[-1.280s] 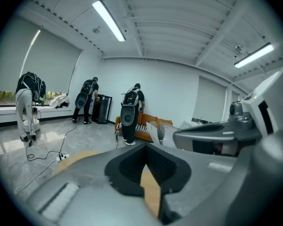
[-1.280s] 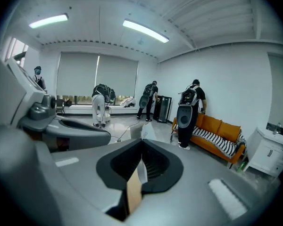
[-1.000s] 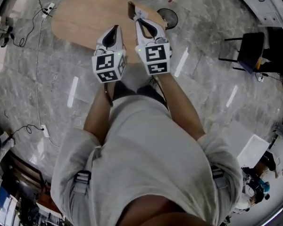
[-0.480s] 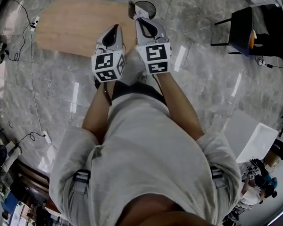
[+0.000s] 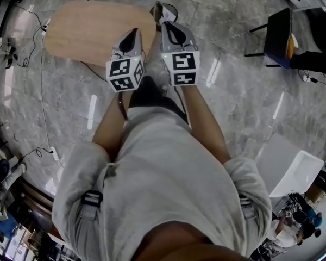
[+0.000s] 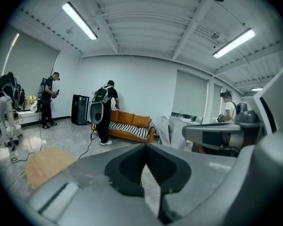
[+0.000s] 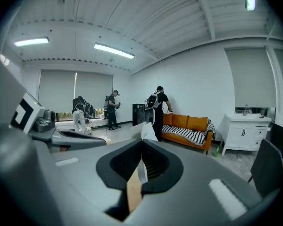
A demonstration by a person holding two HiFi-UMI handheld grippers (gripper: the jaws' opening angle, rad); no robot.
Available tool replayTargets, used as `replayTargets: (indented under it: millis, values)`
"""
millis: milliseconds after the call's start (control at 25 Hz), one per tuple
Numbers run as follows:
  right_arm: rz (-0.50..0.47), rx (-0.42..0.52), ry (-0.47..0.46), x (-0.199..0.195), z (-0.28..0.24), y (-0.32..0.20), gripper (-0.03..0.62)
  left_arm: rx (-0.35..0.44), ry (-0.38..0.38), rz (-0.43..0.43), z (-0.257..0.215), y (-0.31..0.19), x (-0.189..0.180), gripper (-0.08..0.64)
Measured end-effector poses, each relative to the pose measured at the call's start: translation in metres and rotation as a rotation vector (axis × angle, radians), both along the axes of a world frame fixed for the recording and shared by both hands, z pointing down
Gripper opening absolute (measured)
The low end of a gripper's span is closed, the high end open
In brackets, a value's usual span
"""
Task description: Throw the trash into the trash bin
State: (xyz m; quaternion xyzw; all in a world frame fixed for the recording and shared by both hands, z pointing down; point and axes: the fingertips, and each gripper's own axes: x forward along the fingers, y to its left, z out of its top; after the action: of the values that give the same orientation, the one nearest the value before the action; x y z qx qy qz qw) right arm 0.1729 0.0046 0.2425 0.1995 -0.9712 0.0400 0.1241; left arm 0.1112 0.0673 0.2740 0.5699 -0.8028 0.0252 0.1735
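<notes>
My right gripper (image 5: 164,22) is shut on the trash (image 5: 158,10), a strip of brown cardboard with white paper. In the right gripper view the trash (image 7: 134,192) runs up between the closed jaws of the right gripper (image 7: 141,148) and sticks out past the tips. Just beyond the trash on the floor stands a round dark trash bin (image 5: 175,7), partly hidden by the trash. My left gripper (image 5: 135,32) hangs beside the right one. Its jaws meet at the tips with nothing in them, as the left gripper (image 6: 144,147) shows in its own view.
An oval wooden table (image 5: 89,29) stands to the left ahead. A black chair (image 5: 277,31) is at the right, a white box (image 5: 296,170) at the lower right, and cables (image 5: 43,97) trail along the left. Several people and an orange sofa (image 6: 129,124) stand far off.
The floor has slid under me. The table and the bin have shifted left and towards the top of the head view. Both grippers keep their pose, the right one still holding the trash.
</notes>
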Motion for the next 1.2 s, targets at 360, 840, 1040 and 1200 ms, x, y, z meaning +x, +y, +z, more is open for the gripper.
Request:
replayTargets:
  millis: [360,840,1040,1200]
  values:
    - [0.038,-0.02,0.024,0.03,0.015,-0.054,0.012,0.0,0.008,0.063,0.01,-0.073,0.029,0.018]
    - [-0.012,-0.077,0.115,0.018,0.052,-0.163,0.012,-0.032,0.081,0.023,0.047,-0.198,0.01,0.018]
    - [-0.102,-0.092,0.154,-0.012,0.071,-0.189,0.012,-0.059,0.117,-0.05,0.067,-0.212,-0.007,0.018]
    - [-0.177,-0.081,0.172,-0.042,0.078,-0.208,0.012,-0.072,0.127,-0.121,0.072,-0.218,-0.035,0.018]
